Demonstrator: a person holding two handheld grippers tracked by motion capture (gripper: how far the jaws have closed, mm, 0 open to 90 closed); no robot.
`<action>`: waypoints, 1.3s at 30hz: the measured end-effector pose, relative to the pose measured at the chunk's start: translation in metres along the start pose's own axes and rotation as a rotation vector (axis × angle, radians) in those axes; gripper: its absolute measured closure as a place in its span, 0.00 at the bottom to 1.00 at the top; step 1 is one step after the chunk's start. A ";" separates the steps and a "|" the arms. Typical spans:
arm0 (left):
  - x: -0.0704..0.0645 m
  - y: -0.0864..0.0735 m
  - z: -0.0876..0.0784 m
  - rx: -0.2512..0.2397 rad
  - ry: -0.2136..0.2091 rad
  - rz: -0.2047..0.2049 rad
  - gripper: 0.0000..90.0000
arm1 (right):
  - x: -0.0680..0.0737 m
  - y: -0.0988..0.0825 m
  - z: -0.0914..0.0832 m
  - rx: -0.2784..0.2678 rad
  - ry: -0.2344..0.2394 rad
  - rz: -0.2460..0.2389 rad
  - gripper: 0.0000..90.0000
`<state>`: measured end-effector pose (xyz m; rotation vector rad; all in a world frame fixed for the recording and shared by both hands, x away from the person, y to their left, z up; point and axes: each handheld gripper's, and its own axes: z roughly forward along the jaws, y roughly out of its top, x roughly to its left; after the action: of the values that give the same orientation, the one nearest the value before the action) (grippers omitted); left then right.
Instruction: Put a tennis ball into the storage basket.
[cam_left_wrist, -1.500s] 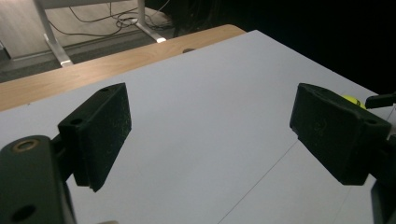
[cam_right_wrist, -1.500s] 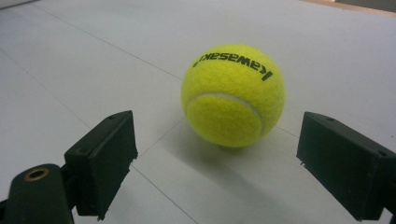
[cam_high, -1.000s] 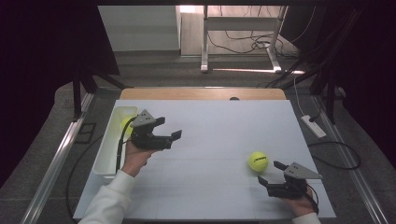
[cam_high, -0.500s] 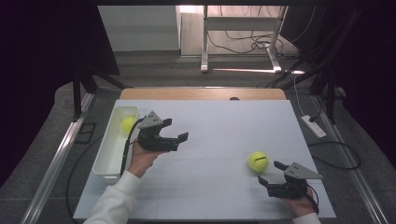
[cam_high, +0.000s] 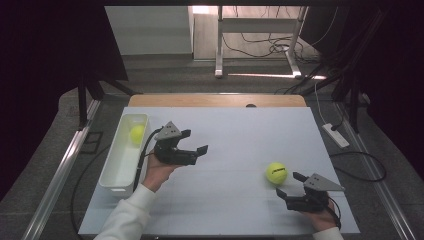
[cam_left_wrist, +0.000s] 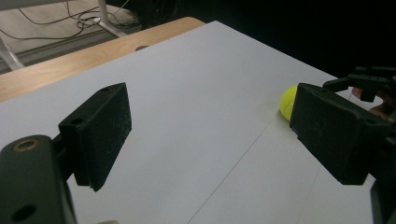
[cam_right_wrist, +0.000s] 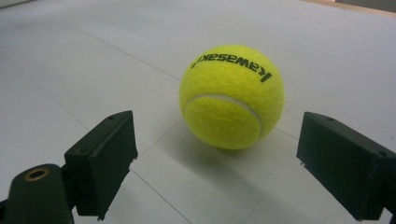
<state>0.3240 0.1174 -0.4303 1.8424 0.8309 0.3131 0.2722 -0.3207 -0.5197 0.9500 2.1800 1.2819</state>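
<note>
A yellow tennis ball (cam_high: 276, 173) lies on the white table at the near right, printed "kawasaki" (cam_right_wrist: 231, 95). My right gripper (cam_high: 289, 184) rests just in front of it, open, its jaws (cam_right_wrist: 219, 135) standing either side of the ball without touching it. My left gripper (cam_high: 195, 142) hovers over the table's left half beside the bin, open and with nothing between its jaws (cam_left_wrist: 210, 121). Past its right jaw, the ball (cam_left_wrist: 287, 100) peeks out in the left gripper view. A second yellow ball (cam_high: 136, 134) lies in the far end of the white bin (cam_high: 116, 172).
The bin stands along the table's left edge. A wooden strip (cam_high: 215, 100) runs along the far edge. Off the table at right, a white power strip (cam_high: 336, 135) and cables lie on the floor. White tabletop stretches between the two grippers.
My left gripper has moved right, away from the bin and out over the table, which uncovers the ball in the bin. The right gripper and its ball have kept still.
</note>
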 end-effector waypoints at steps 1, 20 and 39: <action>-0.001 0.000 0.002 0.000 -0.004 -0.002 0.15 | 0.000 0.000 0.000 -0.001 0.002 0.001 0.13; -0.012 -0.004 0.025 0.029 -0.053 0.015 0.15 | 0.001 0.005 0.007 -0.003 0.011 -0.012 0.13; -0.024 -0.003 0.047 0.037 -0.094 0.035 0.15 | 0.004 0.004 0.003 -0.003 0.012 -0.014 0.13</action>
<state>0.3317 0.0681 -0.4491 1.8930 0.7454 0.2329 0.2729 -0.3149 -0.5179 0.9267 2.1896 1.2867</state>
